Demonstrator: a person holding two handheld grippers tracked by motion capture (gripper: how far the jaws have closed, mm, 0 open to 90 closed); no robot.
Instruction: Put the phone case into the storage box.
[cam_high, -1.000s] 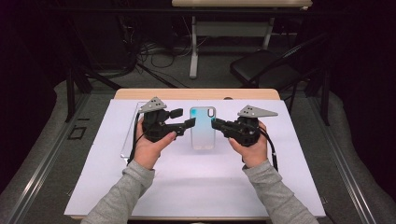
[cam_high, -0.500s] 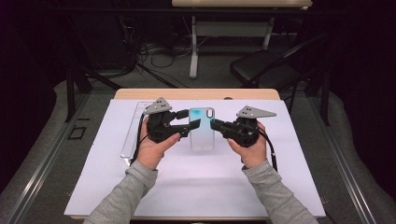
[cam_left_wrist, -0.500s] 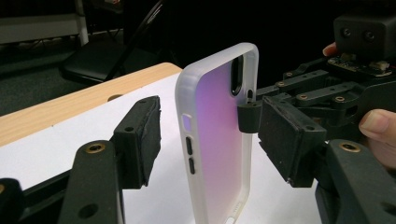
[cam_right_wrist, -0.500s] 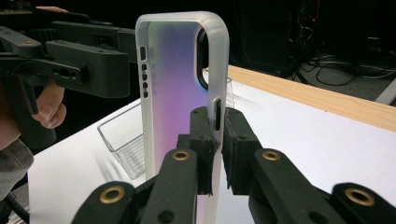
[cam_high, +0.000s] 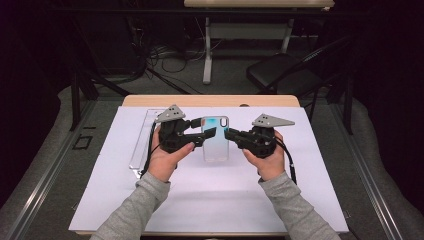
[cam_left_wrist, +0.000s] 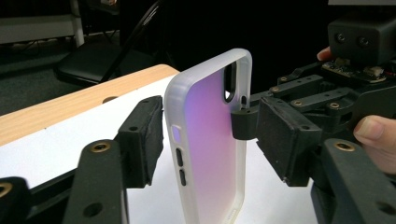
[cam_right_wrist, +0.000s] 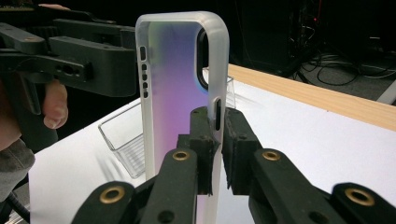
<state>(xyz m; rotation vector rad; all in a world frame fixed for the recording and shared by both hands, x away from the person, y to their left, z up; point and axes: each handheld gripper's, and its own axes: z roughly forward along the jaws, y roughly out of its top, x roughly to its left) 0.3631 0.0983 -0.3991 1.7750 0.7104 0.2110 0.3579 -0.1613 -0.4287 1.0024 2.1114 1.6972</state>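
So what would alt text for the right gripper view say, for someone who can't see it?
A translucent phone case stands upright, its edge pinched between the two black jaws of the right tool. The left tool reaches in beside it, and a clear plastic tray sits behind on the white table cover.

I see phone case (cam_high: 216, 139) frosted clear w/ teal-to-violet sheen, center frame; fingers (cam_right_wrist: 201, 140) black; tabletop (cam_high: 320, 200) white, wood edge.

Left gripper (cam_high: 206, 135) jaws half apart, closing, right gripper (cam_high: 234, 134) jaws clamped, forearms angled inward
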